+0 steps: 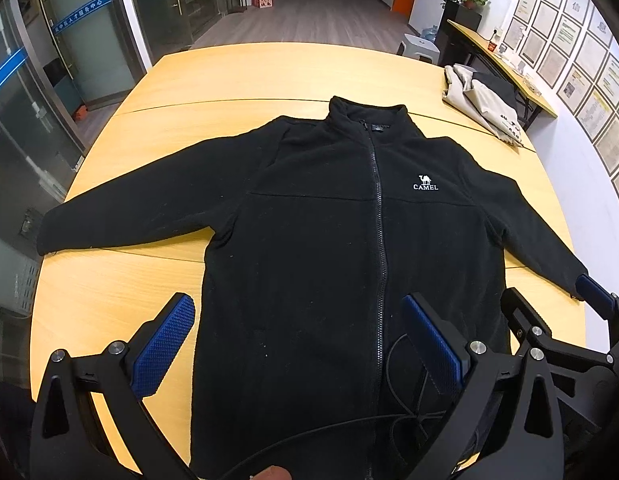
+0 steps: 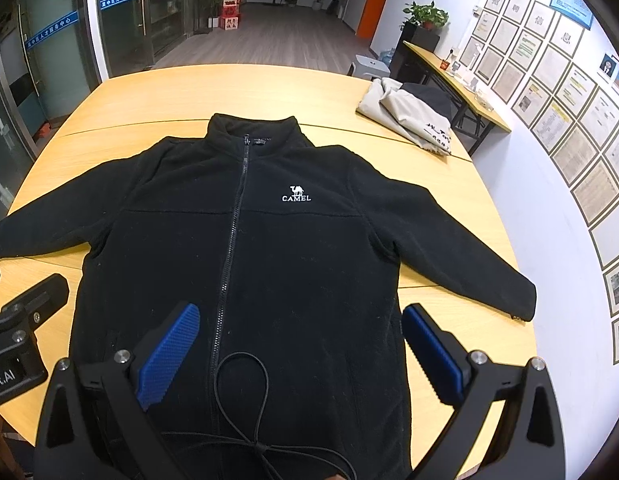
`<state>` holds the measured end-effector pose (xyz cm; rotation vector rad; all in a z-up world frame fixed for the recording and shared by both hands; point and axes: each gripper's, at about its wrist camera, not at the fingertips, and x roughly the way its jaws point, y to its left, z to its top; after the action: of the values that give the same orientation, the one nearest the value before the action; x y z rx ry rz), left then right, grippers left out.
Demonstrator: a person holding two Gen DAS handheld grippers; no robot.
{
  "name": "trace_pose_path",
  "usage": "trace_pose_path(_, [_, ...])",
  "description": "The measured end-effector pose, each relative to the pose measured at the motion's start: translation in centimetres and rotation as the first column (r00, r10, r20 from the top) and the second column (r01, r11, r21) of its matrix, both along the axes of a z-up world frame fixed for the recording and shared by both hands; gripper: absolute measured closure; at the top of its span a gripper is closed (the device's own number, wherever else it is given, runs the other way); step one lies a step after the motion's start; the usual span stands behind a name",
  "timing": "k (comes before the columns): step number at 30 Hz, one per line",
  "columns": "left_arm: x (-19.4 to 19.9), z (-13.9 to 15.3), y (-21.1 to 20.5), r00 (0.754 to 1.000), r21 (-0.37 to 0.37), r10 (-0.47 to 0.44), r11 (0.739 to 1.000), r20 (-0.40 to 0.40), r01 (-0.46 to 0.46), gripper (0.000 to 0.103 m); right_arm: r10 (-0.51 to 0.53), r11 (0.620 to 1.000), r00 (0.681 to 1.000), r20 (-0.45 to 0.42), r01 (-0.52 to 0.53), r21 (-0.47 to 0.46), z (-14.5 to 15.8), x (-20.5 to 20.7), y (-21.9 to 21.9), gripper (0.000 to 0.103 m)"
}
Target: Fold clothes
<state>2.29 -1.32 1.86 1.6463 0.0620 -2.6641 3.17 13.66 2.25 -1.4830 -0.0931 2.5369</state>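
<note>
Black fleece jacket (image 1: 309, 240), white "CAMEL" logo (image 1: 425, 183), zipped, spread flat

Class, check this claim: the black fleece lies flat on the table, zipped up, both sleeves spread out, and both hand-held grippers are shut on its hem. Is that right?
Not quite. The fleece does lie flat on the table, zipped, sleeves spread, but neither hand-held gripper holds it. The left wrist view shows the left hand-held gripper open, and the right wrist view shows the right hand-held gripper open, each gripping nothing.
</note>
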Motion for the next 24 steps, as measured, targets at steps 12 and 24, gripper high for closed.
trace_pose_path(12, [0.15,0.24,0.18,1.000,-0.009,0.001,1.000,-0.009,-0.001,0.000,-0.004,1.000,1.000,-0.002,0.004,0.008,0.36,0.13,0.47,0.000])
trace_pose_path(24, [0.07,0.42,0.40,1.000,-0.016,-0.001,1.000,-0.014,0.001,0.000,0.002,1.000,1.000,0.003,-0.002,0.006,0.28,0.04,0.51,0.000])
